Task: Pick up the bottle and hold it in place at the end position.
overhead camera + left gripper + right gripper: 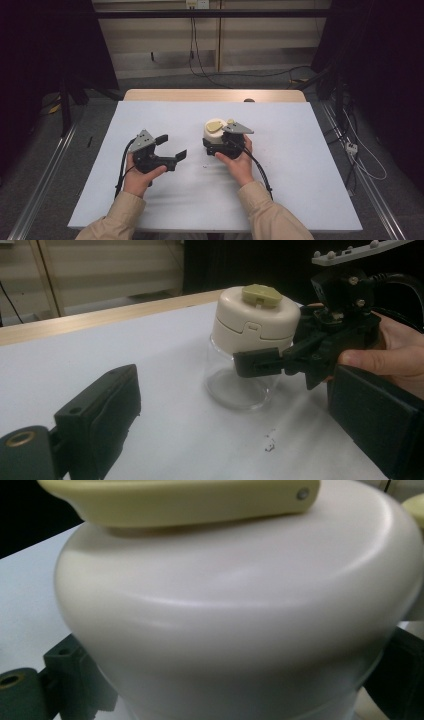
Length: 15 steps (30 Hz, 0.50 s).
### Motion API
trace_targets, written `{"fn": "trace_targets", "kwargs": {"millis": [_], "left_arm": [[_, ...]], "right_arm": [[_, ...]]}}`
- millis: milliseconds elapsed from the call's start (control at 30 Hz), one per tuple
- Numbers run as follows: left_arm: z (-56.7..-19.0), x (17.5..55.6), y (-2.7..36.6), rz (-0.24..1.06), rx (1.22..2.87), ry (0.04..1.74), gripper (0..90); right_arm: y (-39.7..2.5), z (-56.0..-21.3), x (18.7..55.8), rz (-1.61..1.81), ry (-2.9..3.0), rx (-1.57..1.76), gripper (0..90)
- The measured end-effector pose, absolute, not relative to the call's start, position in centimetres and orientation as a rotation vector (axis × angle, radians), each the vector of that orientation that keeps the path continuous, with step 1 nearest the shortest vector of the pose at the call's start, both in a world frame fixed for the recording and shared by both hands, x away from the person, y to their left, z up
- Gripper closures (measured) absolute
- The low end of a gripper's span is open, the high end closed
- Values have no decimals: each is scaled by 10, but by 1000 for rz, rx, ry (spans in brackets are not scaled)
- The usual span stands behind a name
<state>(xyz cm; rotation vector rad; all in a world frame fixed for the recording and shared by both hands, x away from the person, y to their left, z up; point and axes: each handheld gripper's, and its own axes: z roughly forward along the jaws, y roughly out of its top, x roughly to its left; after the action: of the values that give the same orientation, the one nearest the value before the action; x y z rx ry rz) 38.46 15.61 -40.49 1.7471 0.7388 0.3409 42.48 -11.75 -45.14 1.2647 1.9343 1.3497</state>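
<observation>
Black jaws of the left gripper [170,146] are spread wide with nothing between them, held above the white table [300,165] at about nine o'clock from the jar. Clear glass forms the body of the jar [252,345], which stands upright near the table's middle under a cream lid [256,317] with a yellow-green flap [261,294] on top. At three o'clock, the right gripper [272,362] is clamped around the jar just below the lid.
</observation>
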Motion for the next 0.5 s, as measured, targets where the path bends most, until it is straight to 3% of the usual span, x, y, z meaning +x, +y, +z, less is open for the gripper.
{"fn": "trace_targets", "kwargs": {"millis": [500], "left_arm": [[-398, 395, 137, 328, 1754, 716, 114]], "right_arm": [[-118, -452, 425, 1360, 1932, 1273, 42]]}}
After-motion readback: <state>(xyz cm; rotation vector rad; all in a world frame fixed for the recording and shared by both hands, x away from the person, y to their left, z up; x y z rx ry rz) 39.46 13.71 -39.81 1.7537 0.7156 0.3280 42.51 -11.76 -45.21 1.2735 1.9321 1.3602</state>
